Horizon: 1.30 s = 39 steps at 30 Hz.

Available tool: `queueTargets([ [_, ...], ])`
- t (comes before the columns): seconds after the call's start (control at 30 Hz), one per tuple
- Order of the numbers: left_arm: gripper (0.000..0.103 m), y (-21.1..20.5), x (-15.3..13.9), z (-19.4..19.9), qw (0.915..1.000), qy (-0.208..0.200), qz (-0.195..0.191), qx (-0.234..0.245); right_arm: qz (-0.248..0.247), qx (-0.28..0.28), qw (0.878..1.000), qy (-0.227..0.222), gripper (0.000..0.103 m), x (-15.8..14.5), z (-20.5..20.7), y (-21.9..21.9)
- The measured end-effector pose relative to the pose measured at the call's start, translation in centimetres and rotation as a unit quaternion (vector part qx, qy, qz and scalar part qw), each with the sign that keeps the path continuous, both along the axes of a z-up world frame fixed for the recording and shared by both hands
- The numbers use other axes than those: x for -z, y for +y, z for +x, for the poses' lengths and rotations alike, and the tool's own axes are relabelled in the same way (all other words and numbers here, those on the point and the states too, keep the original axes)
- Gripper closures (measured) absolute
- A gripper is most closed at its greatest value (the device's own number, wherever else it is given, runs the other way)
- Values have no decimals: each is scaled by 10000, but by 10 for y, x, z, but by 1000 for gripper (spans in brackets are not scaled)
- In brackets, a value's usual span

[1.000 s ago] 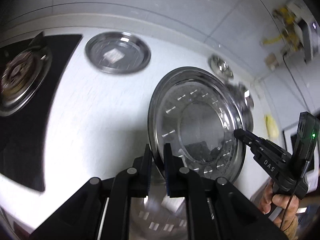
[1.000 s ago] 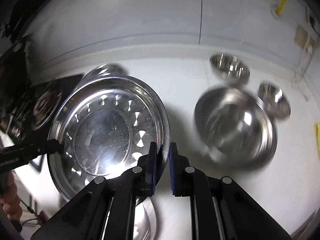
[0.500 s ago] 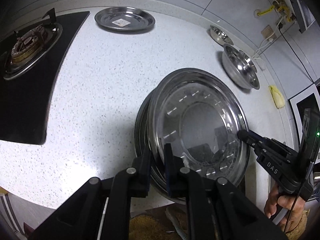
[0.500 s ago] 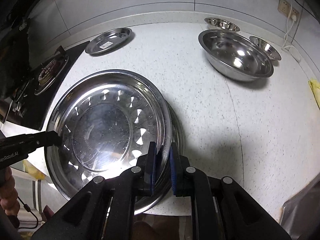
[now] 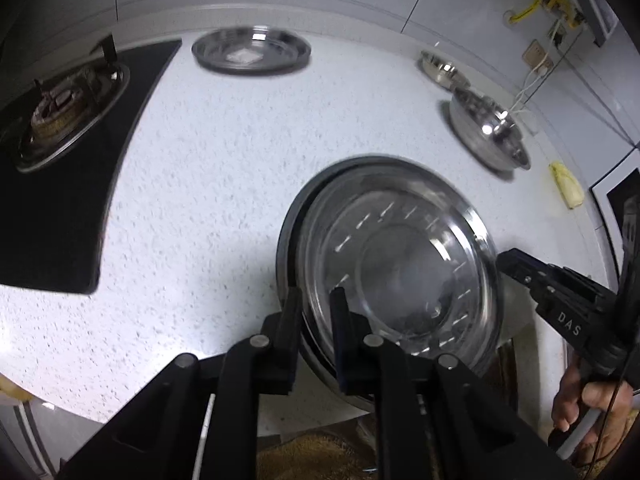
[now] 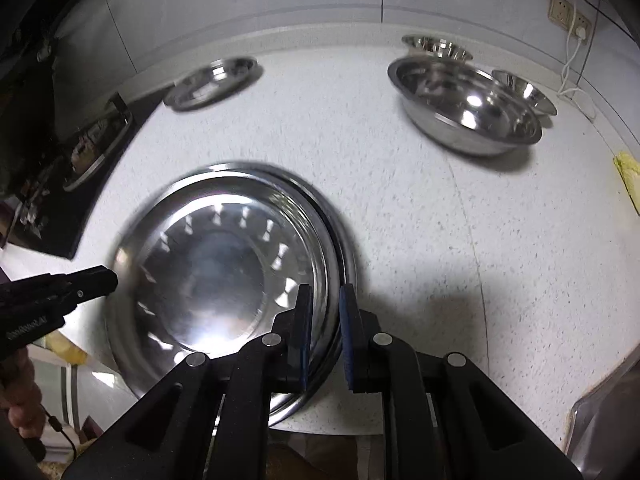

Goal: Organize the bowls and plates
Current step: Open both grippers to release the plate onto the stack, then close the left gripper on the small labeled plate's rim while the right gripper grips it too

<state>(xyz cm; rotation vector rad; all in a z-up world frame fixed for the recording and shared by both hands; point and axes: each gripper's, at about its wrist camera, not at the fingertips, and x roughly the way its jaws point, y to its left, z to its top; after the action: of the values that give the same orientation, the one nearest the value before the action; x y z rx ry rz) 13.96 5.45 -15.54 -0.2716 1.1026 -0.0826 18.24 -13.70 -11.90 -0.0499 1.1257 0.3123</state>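
Two tools are letting go together: the left tool point(image 5: 316, 306) and right tool point(image 6: 325, 304) are opening their jaws off opposite rims of the large steel plate point(image 5: 400, 268), which a second ago was hanging above the surface point(image 5: 208, 184). It is now nesting on another plate point(image 6: 347, 256), rim between each tool's parting fingers, so this stacking looks finished.

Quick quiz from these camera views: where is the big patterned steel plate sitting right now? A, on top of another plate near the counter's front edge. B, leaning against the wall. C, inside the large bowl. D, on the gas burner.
A: the patterned plate lies on another plate's rim near the counter edge.
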Motion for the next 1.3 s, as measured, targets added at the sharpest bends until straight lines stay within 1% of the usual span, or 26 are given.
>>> queueTargets([
  [0.03, 89, 1, -4, -1, 10000, -88, -19, -19, 73, 33, 10000, -54, 80, -3, 0, -3],
  [0.07, 89, 2, -9, -2, 9998, -171, 27, -41, 108, 72, 9999, -95, 67, -6, 1, -4],
  [0.13, 89, 2, -17, -2, 9992, -340, 202, -81, 168, 152, 9993, -302, 59, -15, 1, -7],
  [0.2, 89, 4, -23, 2, 9987, -390, 291, -127, 136, 141, 9987, -463, 59, -21, 3, -6],
  [0.33, 89, 16, -30, 21, 9978, -431, 396, -322, 135, 76, 9982, -575, 57, -28, 18, 2],
  [0.43, 89, 28, -34, 41, 9970, -399, 446, -485, 173, 14, 9979, -619, 50, -31, 37, 11],
  [0.5, 89, 36, -37, 56, 9962, -416, 473, -598, 212, -25, 9974, -690, 43, -33, 54, 16],
  [0.63, 89, 50, -42, 89, 9925, -517, 669, -882, 206, -99, 9960, -868, 42, -35, 92, 29],
  [0.73, 89, 67, -40, 122, 9897, -500, 643, -1175, 219, -131, 9948, -988, 42, -33, 127, 42],
  [0.8, 89, 82, -35, 143, 9877, -504, 490, -1394, 245, -204, 9943, -1020, 42, -27, 150, 58],
  [0.93, 89, 106, -23, 177, 9826, -509, 344, -1750, 287, -332, 9943, -975, 42, -11, 189, 87],
  [1.0, 89, 118, -13, 191, 9806, -444, 200, -1900, 191, -356, 9944, -975, 42, -1, 207, 101],
  [1.2, 89, 134, 5, 214, 9748, -445, 131, -2181, 158, -367, 9959, -812, 42, 28, 250, 130],
  [1.3, 89, 141, 16, 228, 9730, -356, 26, -2282, 233, -351, 9973, -607, 42, 42, 267, 138],
])
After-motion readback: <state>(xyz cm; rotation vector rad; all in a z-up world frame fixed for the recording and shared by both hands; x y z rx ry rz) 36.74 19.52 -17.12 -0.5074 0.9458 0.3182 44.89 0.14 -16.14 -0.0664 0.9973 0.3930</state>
